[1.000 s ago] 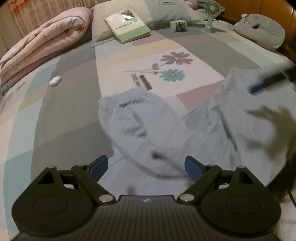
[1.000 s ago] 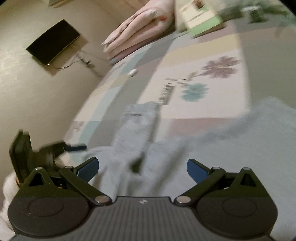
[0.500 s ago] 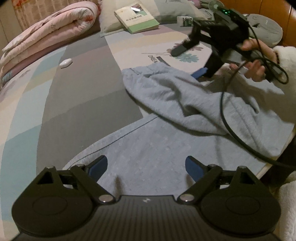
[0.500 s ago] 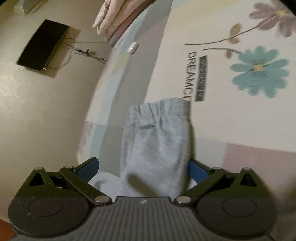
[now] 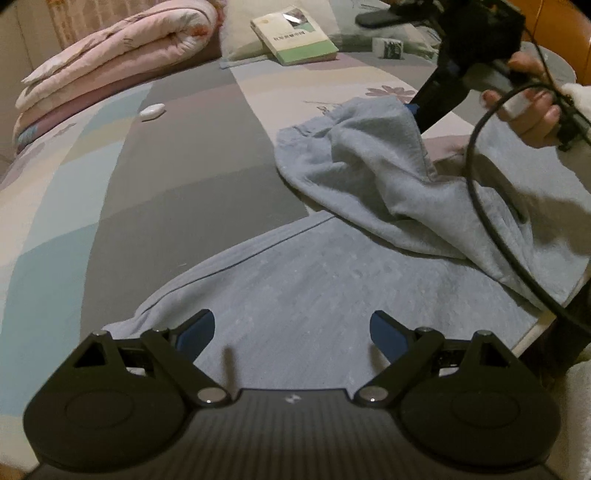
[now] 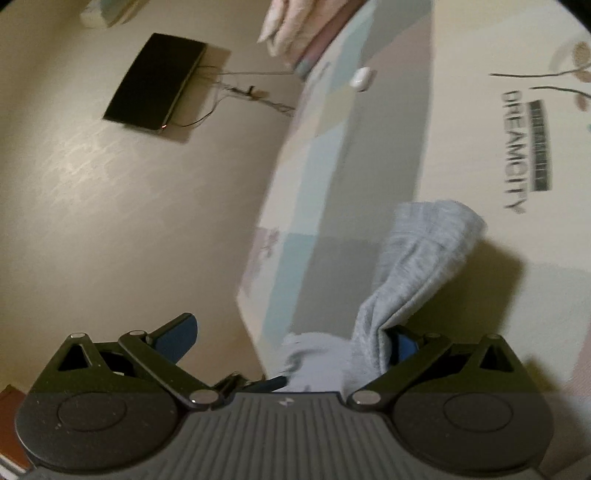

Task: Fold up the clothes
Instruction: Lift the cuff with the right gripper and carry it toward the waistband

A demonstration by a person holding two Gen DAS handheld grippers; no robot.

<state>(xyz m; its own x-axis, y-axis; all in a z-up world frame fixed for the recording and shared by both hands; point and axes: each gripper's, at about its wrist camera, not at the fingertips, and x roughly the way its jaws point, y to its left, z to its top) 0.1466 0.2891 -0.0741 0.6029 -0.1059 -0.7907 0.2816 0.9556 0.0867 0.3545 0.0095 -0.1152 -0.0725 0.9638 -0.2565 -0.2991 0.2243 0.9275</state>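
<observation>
Jaws: your left gripper (image 5: 291, 330) stands spread, empty, over the grey garment (image 5: 332, 288) at lower centre; your right gripper (image 6: 291, 339) is spread too, a sleeve (image 6: 417, 266) draped over one finger, unpinched.
Risk: that sleeve could slide off when lifted.
Around: book (image 5: 293, 35), rolled quilt (image 5: 110, 70), white remote (image 5: 152, 111) sit upper frame, well apart.
Obstacle: the cable (image 5: 491, 206) crosses the cloth.
</observation>
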